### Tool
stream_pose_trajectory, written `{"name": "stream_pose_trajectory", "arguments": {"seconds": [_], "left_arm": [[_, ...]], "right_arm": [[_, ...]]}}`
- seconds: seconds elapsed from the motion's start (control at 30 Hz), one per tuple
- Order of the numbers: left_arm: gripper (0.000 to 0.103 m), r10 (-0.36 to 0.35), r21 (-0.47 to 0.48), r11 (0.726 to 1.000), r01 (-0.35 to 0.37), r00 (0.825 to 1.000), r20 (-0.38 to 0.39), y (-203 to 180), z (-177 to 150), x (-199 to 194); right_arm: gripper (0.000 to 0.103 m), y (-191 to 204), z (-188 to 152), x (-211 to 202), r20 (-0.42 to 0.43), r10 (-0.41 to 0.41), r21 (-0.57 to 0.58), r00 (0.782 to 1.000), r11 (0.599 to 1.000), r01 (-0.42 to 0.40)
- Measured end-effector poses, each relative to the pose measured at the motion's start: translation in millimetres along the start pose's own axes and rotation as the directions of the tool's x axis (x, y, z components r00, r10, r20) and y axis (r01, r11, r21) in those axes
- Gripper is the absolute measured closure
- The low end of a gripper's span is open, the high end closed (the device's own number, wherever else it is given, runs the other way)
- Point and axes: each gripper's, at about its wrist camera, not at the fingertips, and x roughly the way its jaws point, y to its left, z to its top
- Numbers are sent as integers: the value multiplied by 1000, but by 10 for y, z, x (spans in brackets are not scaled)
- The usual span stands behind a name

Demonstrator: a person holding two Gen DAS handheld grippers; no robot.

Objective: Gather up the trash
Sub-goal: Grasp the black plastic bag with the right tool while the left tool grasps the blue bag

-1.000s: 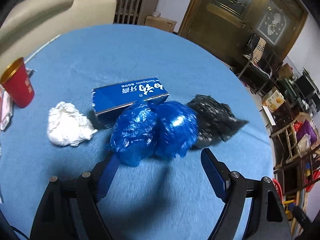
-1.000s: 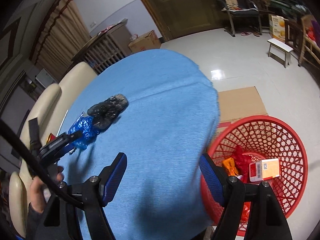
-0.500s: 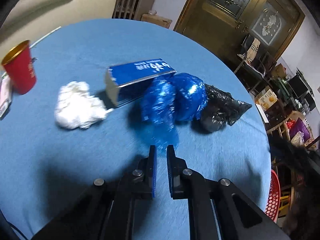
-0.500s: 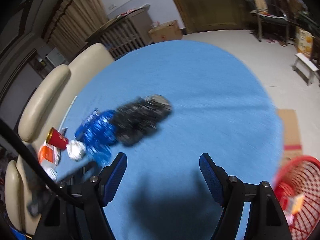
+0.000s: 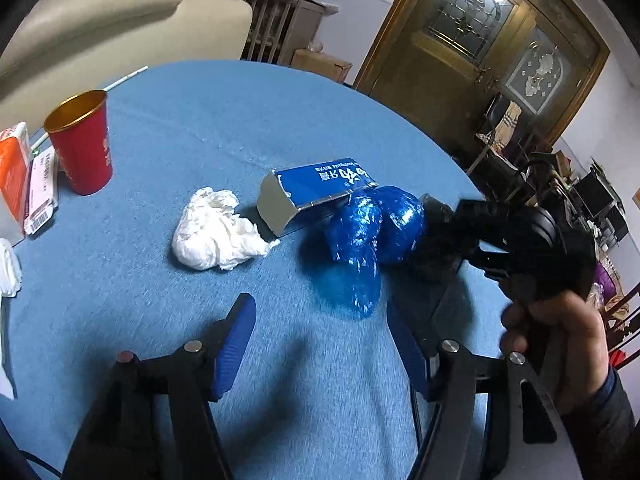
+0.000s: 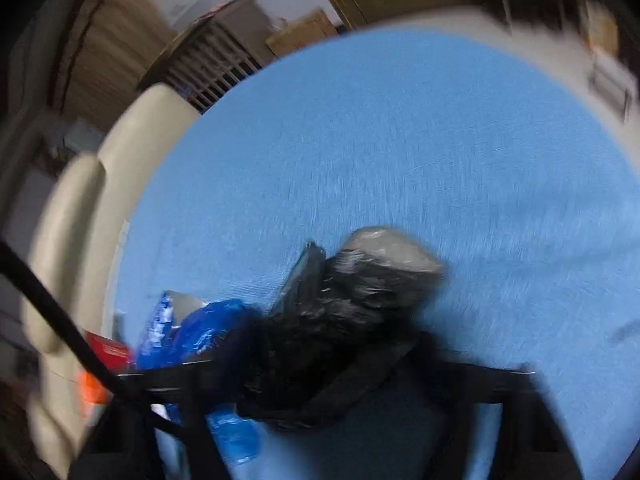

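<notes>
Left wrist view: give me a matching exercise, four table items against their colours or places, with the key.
Column one:
1. cup
2. crumpled tissue
3. toothpaste box
4. black bag

Column two:
A. white, left of the box
B. under the tip of the right tool
C. red, gold inside, upright
D. blue with white lettering, lying flat

Pairs: 1-C, 2-A, 3-D, 4-B

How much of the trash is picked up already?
Done: nothing I can see; no bin is in view. In hand: the right gripper has shut on the black bag. Still to go: the blue bags, toothpaste box and white tissue wad lie on the table. The left gripper, jaws just opening, holds nothing.
</notes>
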Motion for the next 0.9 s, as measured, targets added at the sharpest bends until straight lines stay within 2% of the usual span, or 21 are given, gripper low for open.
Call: {"name": "stream_pose_trajectory", "arguments": {"seconds": [0.07, 0.13, 0.23, 0.33, 0.5, 0.57, 0.67, 0.9], "left_arm": [[30, 0, -7, 1000, 0, 1000, -21, -76, 83, 117], [22, -19, 2, 1000, 19, 999, -46, -171, 164, 255], [21, -5, 33, 999, 7, 997, -77, -340, 297, 518], [21, 32, 25, 999, -30, 994, -102, -429, 415, 729], [21, 17, 3, 1000, -17, 987, -159, -514, 531, 992], [52, -14, -9, 1000, 13, 989, -146, -499, 521, 984], [58, -13, 20, 1000, 16, 990, -142, -515, 449, 890], [58, 15, 41, 999, -12, 997, -74, -488, 78, 278]], "right_arm": [[62, -30, -26, -40, -10, 19, -24, 1000, 1000, -19], [62, -114, -92, -165, 11, 0, -49, 1000, 999, 1], [62, -312, -229, -389, 28, 10, -51, 1000, 999, -9], [62, -505, -377, -582, 34, 24, -36, 999, 999, -23], [62, -717, -530, -768, 44, 37, -4, 998, 999, -36], [62, -756, -558, -780, 44, 42, -3, 998, 999, -42], [62, -842, -578, -872, 53, 62, -7, 997, 998, -62], [62, -730, -799, -1004, 61, 102, -49, 993, 994, -99]]}}
